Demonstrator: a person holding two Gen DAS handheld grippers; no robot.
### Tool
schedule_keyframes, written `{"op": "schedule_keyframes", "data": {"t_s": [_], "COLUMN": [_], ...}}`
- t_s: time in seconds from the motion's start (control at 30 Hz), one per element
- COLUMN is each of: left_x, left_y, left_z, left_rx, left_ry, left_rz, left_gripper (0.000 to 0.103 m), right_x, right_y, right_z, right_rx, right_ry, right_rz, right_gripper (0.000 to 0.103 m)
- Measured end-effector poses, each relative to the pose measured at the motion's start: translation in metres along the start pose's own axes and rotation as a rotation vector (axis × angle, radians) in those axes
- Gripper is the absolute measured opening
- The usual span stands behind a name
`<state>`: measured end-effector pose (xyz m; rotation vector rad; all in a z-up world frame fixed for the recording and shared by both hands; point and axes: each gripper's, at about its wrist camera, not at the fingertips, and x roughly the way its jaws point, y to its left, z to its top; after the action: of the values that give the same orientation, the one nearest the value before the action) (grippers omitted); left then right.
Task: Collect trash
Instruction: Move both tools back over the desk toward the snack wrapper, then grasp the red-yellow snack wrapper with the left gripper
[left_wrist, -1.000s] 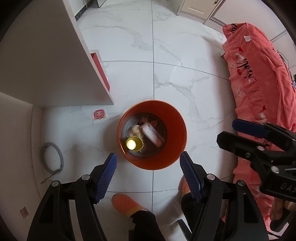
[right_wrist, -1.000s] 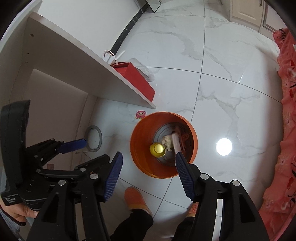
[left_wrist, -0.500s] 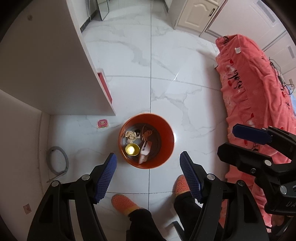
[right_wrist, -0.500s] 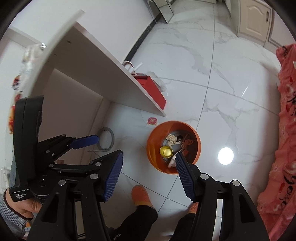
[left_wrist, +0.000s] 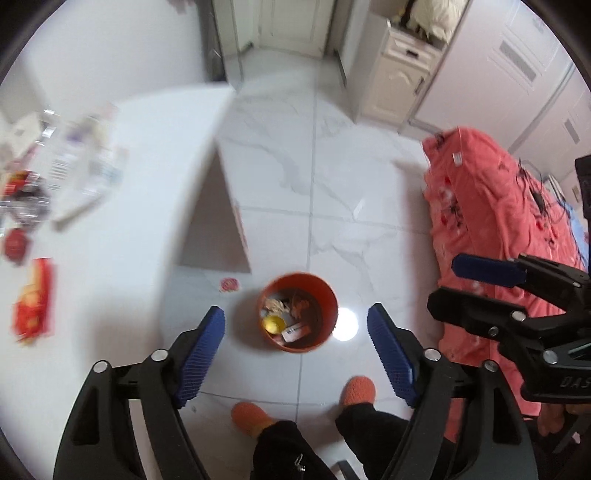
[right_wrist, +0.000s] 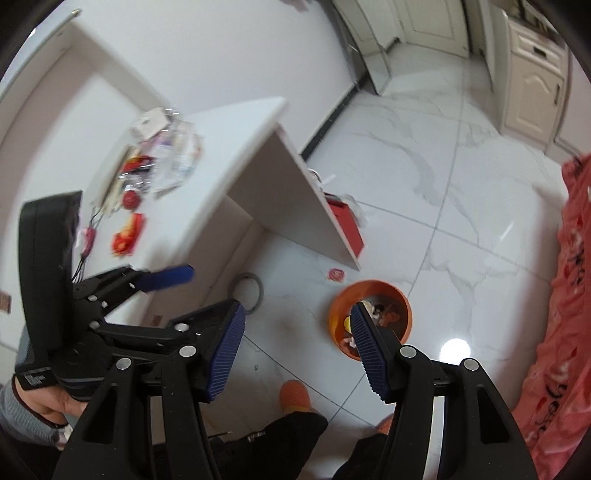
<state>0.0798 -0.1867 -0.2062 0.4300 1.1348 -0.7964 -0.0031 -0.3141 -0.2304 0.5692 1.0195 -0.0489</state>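
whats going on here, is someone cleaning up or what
A person stands over an orange bin on the tiled floor, a claw in each hand. The bin already holds scraps, among them a yellow round piece. Neither the left claw nor the right claw holds anything; the left one's jaws are opening. More litter, including a red wrapper, sits on the white table to the left, not yet collected.

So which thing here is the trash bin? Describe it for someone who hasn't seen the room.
Start at the white table on the left. On the floor tiles just past its end panel stands the bin, a round orange bucket holding scraps and a yellow cap; nothing else on the floor is round and open-topped.
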Motion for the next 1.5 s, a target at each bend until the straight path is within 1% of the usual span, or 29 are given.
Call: {"op": "schedule_keyframes", "data": {"t_s": [0.07,0.23,0.4,0.6,0.8,1.03,1.17,1.27,1.4,1.5], "left_x": [-0.021,-0.058,-0.081,-0.102,-0.112,-0.101,-0.086,-0.071,-0.049,-0.034], "left_y": [0.005,0.013,0.026,0.061,0.099,0.145,0.172,0.184,0.193,0.199], "left_z": [-0.003,-0.013,-0.025,-0.041,-0.050,-0.045,-0.038,-0.033,-0.024,-0.020], "left_rx": [-0.016,-0.048,-0.096,-0.186,-0.285,-0.337,-0.360,-0.339,-0.279,-0.242], "left_ry": [-0.034,-0.089,-0.112,-0.130,-0.135,-0.116,-0.099,-0.077,-0.052,-0.014], "left_rz": [0.011,0.059,0.090,0.140,0.174,0.211,0.206,0.196,0.175,0.194], "left_gripper": [0.080,0.080,0.080,0.080,0.080,0.080,0.080,0.080,0.080,0.080], "right_x": [-0.012,-0.032,-0.040,-0.029,-0.014,0.017,0.040,0.053,0.069,0.082], "right_y": [0.016,0.053,0.086,0.122,0.154,0.174,0.183,0.188,0.194,0.196], "right_z": [0.001,0.007,0.011,0.023,0.036,0.051,0.062,0.069,0.076,0.080], "right_rx": [-0.030,-0.099,-0.159,-0.240,-0.299,-0.303,-0.308,-0.299,-0.287,-0.272], "right_ry": [-0.011,-0.039,-0.060,-0.041,-0.018,0.017,0.046,0.050,0.052,0.061], "right_rz": [0.012,0.040,0.072,0.113,0.141,0.146,0.140,0.145,0.143,0.138], "right_gripper": [0.060,0.060,0.062,0.062,0.062,0.062,0.062,0.062,0.062,0.062]}}
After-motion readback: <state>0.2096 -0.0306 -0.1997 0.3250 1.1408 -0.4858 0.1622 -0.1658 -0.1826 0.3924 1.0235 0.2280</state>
